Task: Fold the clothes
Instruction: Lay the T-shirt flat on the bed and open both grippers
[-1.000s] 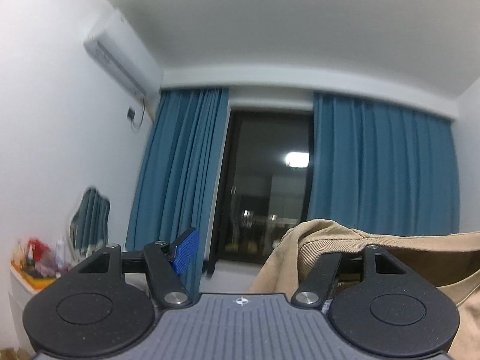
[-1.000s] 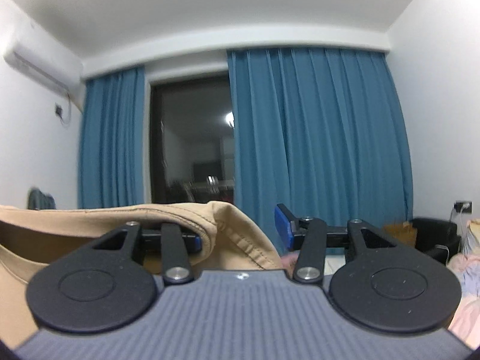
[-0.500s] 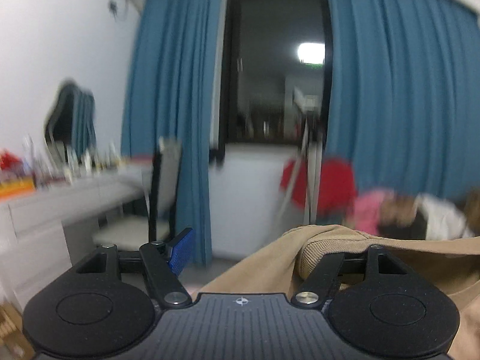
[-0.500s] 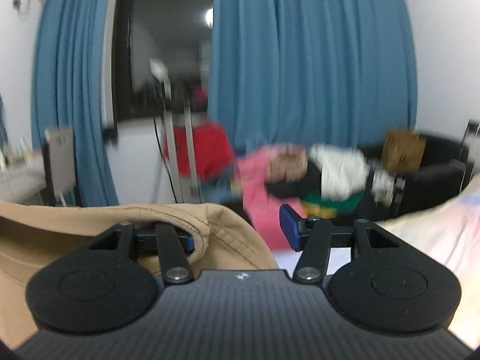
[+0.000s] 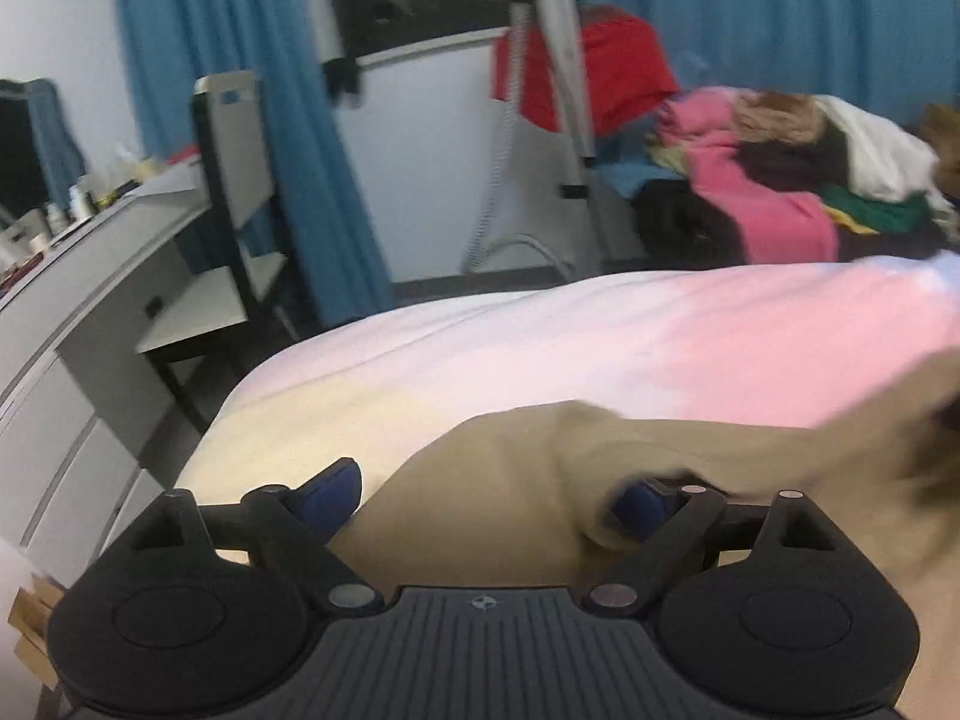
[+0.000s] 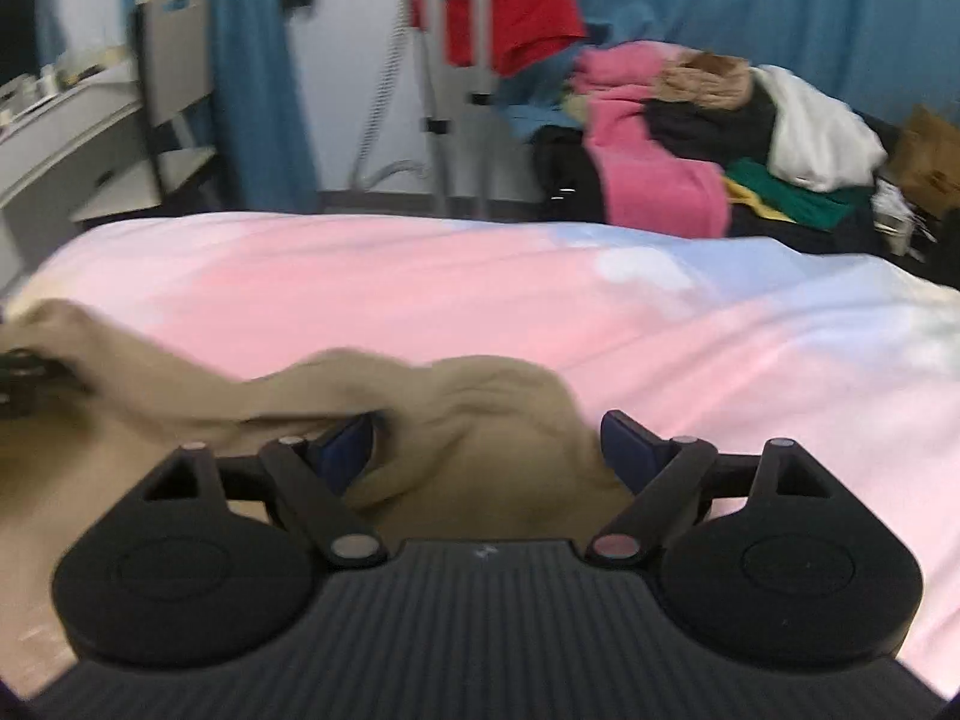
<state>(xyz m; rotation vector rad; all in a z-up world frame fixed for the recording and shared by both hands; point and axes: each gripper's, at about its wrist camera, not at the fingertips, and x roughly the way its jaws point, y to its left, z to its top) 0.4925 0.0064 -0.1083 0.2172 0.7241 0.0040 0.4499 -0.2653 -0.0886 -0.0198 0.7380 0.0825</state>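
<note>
A tan garment [image 5: 510,480] lies bunched over the pink and white bed [image 5: 660,336]. It also shows in the right wrist view [image 6: 480,408]. My left gripper [image 5: 486,495] has its jaws wide apart, with the cloth lying between them and draped over the right finger. My right gripper [image 6: 486,444] is also wide apart, with the cloth between the jaws and over the left finger. Neither pair of pads is pressed together. The image is motion blurred.
A pile of mixed clothes [image 6: 690,120] lies beyond the bed, with a red garment [image 5: 600,72] and a tripod [image 5: 558,60]. A chair [image 5: 228,210] and grey desk [image 5: 72,276] stand at the left. Blue curtains [image 6: 780,0] hang behind.
Both grippers have swung down from facing the window and ceiling to facing the bed. The tan garment has come down with them onto the bed.
</note>
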